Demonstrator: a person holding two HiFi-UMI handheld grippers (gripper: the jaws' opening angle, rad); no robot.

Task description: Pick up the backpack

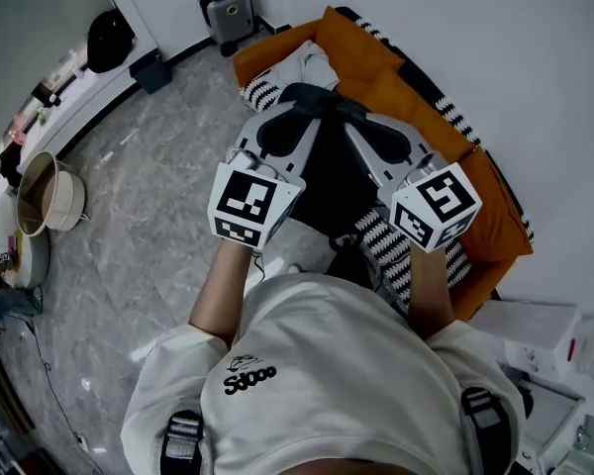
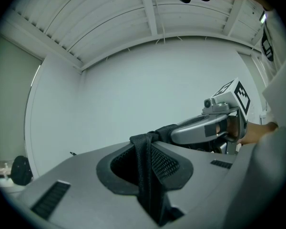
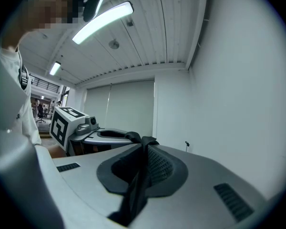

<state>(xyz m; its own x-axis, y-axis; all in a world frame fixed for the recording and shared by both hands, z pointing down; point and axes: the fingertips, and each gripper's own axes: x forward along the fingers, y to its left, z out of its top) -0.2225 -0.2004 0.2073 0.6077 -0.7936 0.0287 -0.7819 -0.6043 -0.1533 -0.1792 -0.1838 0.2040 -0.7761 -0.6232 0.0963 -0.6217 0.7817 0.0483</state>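
The black backpack (image 1: 329, 181) hangs between the two grippers, in front of the person and over an orange sofa (image 1: 376, 72). The left gripper (image 1: 295, 117) has its jaws pressed together on the left strap (image 2: 150, 175). The right gripper (image 1: 361, 122) likewise clamps the right strap (image 3: 136, 185). A striped cushion (image 1: 262, 92) lies on the sofa, and grey floor (image 1: 148, 186) extends to the left.

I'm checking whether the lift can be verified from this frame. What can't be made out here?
- Backpack body: head view, largely covered by the left gripper and right gripper; the gripper views show only the black strap each clamps.
- Its underside, and whether it clears the orange cushion: head view, hidden by the bag itself.
- White boxes: head view, cut off by the right edge.
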